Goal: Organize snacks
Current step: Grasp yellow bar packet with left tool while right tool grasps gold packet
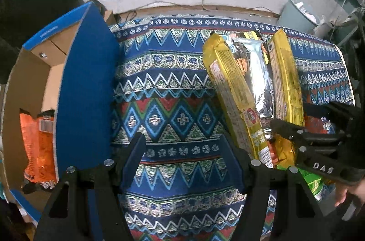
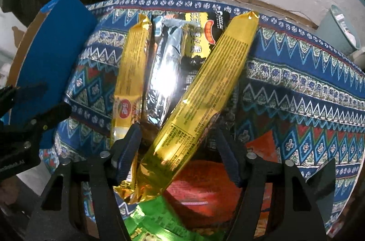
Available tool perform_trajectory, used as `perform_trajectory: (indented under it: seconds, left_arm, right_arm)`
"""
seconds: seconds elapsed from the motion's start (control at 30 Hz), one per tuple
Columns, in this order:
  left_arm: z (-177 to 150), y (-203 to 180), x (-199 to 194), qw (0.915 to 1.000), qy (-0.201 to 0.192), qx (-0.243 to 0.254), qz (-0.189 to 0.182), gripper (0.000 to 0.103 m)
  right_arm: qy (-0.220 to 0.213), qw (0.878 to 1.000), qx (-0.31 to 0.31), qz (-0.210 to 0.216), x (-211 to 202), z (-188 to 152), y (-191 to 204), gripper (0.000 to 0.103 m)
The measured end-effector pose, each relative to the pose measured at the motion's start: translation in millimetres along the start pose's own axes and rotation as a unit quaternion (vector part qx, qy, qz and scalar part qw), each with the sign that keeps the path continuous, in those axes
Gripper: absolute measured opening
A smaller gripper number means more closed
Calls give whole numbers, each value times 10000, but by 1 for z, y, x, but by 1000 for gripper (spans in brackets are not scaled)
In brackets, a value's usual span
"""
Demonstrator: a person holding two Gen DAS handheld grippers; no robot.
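Left wrist: box wall (image 1: 86,90) beside snacks (image 1: 251,90).

The green packet (image 2: 159,220) below the right gripper (image 2: 180,149) is cut off by the lower edge and overlapped by the yellow packet (image 2: 205,90). The orange bag (image 1: 38,145) left of the left gripper (image 1: 182,149) is partly hidden by the box wall (image 1: 84,90). Packet print is rendered illegible.

The left gripper (image 1: 182,154) stands open over the patterned tablecloth (image 1: 164,86), with nothing between its fingers. At the left, an orange snack bag (image 1: 37,145) lies inside the blue cardboard box (image 1: 84,90). At the right, two long yellow snack packs (image 1: 232,90) flank a silver pack (image 1: 262,81). The right gripper (image 1: 303,124) is near their lower ends.
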State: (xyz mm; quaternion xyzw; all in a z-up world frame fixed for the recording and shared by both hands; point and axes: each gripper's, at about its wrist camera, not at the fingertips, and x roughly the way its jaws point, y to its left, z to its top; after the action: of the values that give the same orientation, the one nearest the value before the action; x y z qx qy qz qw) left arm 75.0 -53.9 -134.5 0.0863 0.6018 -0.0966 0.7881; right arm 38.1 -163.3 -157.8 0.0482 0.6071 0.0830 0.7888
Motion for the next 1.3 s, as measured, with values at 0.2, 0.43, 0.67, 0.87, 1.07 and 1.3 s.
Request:
perform_trajectory:
  seconds: [0.2, 0.43, 0.67, 0.87, 1.07, 1.3]
  left_arm:
    - [5, -6, 8, 9998, 46, -173, -92, 71]
    - [5, -24, 21, 9988, 214, -322, -307, 77]
    - [7, -44, 34, 9975, 424, -370, -435, 80]
    - [6, -60, 49, 9980, 530, -159, -293, 80]
    - [1, -65, 65, 9973, 700, -6, -220, 80]
    - [-8, -49, 63, 9985, 542, 16, -113, 81]
  right_arm:
    - [61, 9999, -137, 67, 7, -3, 0, 46]
    - [-11, 9996, -245, -102, -7, -3, -15, 34]
    - [-9, 9998, -141, -117, -20, -9, -44, 32]
    - [-65, 9999, -81, 46, -21, -15, -52, 32]
    - [-24, 9998, -34, 204, -18, -12, -54, 32]
    - [-23, 9998, 4, 205, -15, -7, -53, 34]
